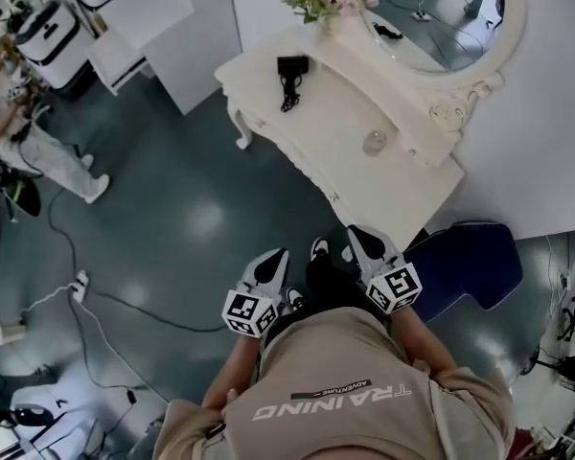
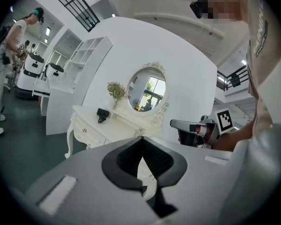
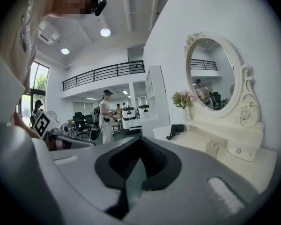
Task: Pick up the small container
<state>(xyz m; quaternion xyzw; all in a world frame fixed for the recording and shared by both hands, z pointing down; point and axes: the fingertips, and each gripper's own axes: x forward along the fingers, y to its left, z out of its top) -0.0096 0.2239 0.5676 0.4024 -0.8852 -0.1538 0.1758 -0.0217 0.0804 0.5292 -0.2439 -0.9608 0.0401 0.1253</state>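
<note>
Currently holding the left gripper (image 1: 268, 268) and the right gripper (image 1: 369, 243) low by the waist, both sets of jaws pressed together on nothing. Facing the small clear glass container (image 1: 375, 143), standing upright on the white dressing-table surface (image 1: 326, 113) in front of the oval mirror (image 1: 441, 8), well ahead of the right jaws; probably reaching with that nearer side, after opening.

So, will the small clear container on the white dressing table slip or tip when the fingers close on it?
The small clear, glass-like container looks smooth, so it may be slippery and probably fragile. It stands upright and alone on the white dressing table, and seems small, so likely light; a sideways push could tip it.
</note>
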